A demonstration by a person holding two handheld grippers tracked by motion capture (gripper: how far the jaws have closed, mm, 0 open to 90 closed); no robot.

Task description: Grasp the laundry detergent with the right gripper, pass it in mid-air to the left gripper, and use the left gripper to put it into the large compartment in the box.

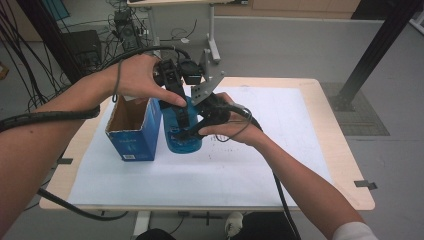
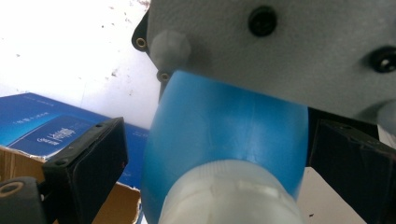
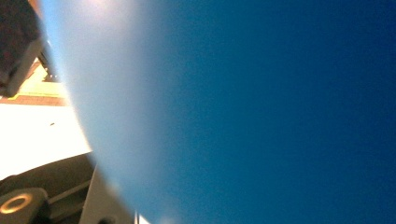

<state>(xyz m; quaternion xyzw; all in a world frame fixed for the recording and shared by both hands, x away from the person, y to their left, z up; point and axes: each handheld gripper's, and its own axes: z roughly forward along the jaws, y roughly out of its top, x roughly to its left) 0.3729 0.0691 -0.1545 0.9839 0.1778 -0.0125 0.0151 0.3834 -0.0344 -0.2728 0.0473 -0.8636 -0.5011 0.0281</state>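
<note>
The open cardboard box (image 1: 134,131), blue on its sides, stood at the left of the white sheet (image 1: 280,150) on the table (image 1: 345,165). The blue bottle (image 1: 181,131) stood upright just beside the box, on its right. The left gripper (image 1: 181,102) came down over the bottle's top from above; in the left gripper view its black jaws stood either side of the bottle's whitish neck (image 2: 233,196), clearly apart from it. The right gripper (image 1: 192,131) reached in from the right and was clamped on the bottle's body, its hand (image 1: 231,125) just behind.
</note>
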